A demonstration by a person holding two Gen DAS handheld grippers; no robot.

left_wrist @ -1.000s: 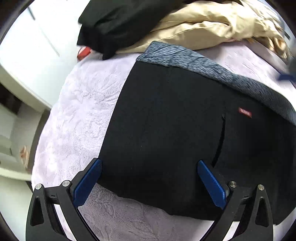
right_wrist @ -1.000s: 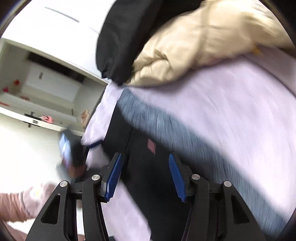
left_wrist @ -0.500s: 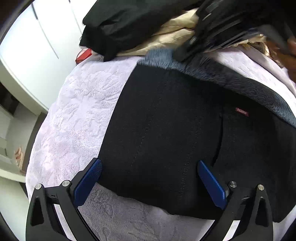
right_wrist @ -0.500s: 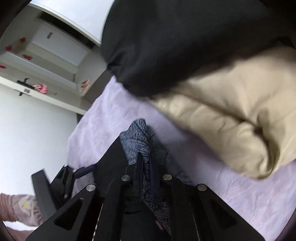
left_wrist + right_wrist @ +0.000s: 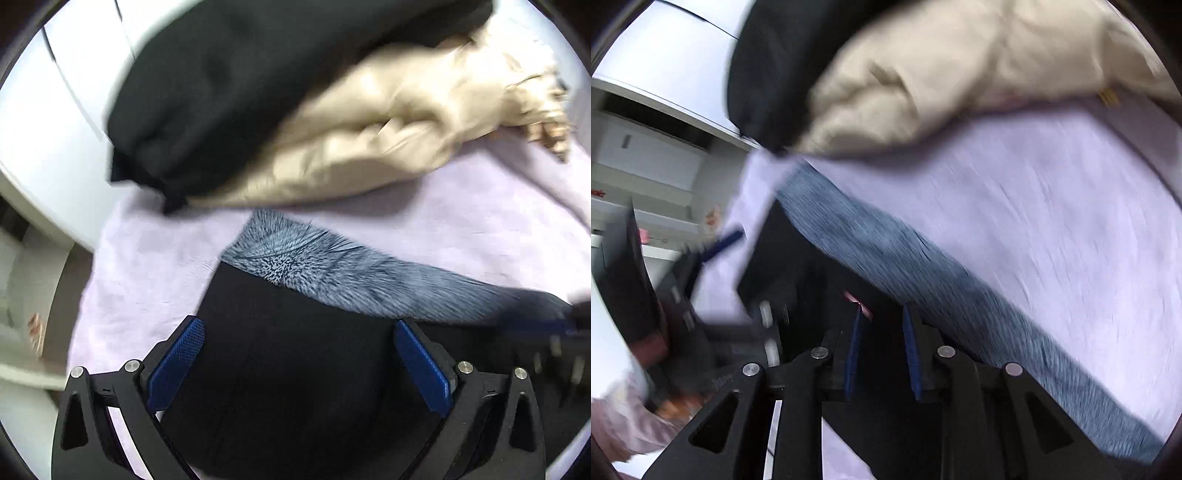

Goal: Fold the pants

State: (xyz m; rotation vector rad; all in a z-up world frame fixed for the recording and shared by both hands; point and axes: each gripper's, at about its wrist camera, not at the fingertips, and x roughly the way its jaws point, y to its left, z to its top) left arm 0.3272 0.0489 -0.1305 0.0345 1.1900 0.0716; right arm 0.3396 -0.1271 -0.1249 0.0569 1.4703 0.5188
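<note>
The black pants [image 5: 295, 369] with a grey-blue speckled waistband [image 5: 332, 273] lie folded on a lilac blanket [image 5: 461, 229]. My left gripper [image 5: 295, 354] is open, its blue pads wide apart just above the black fabric below the waistband. In the right wrist view the pants [image 5: 820, 295] and waistband [image 5: 886, 251] run diagonally. My right gripper [image 5: 881, 350] hovers over the pants by a small red label [image 5: 858, 301], its pads a narrow gap apart with nothing visibly between them. The view is blurred.
A heap of clothes lies at the back of the bed: a black garment [image 5: 229, 96] on a beige one [image 5: 388, 129]. White cupboards [image 5: 55, 122] and shelves [image 5: 646, 162] stand beyond the bed's left edge.
My right gripper let go of the waistband, opened slightly and pulled back over the pants. My left gripper moved forward toward the waistband, still open.
</note>
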